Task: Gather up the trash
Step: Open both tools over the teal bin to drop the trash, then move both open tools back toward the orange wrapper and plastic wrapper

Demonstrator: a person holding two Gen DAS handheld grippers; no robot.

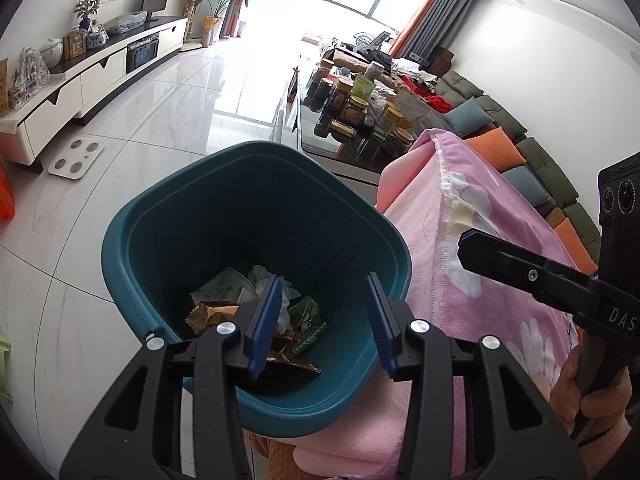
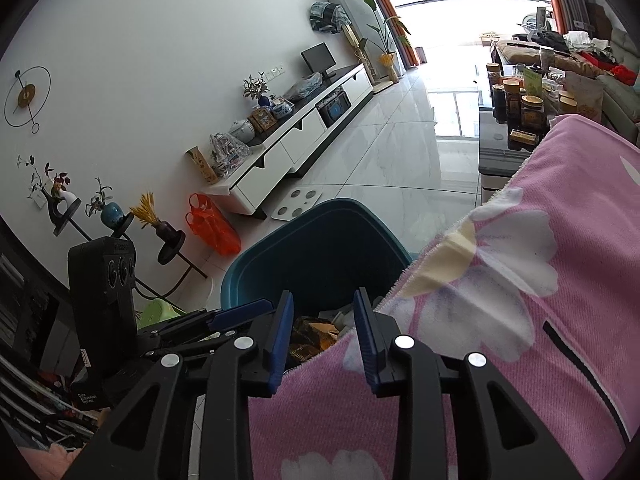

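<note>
Blue-padded fingers of the left gripper (image 1: 324,312) are standing apart with nothing between them, hanging over the mouth of the teal trash bin (image 1: 160,216). Below them, crumpled wrappers and tissue (image 1: 256,304) are lying on the bin's floor; only this view is showing the whole heap. At its right edge the right gripper (image 1: 472,240) is reaching in over the pink floral blanket (image 1: 480,300), held by a hand (image 1: 588,392).

From the right wrist, the right gripper (image 2: 324,320) is sitting parted and empty above the blanket's edge (image 2: 500,280), with the bin (image 2: 320,248) half hidden behind it. Only here are the left gripper's side (image 2: 224,320) and an orange plastic bag (image 2: 210,226) showing.
</note>
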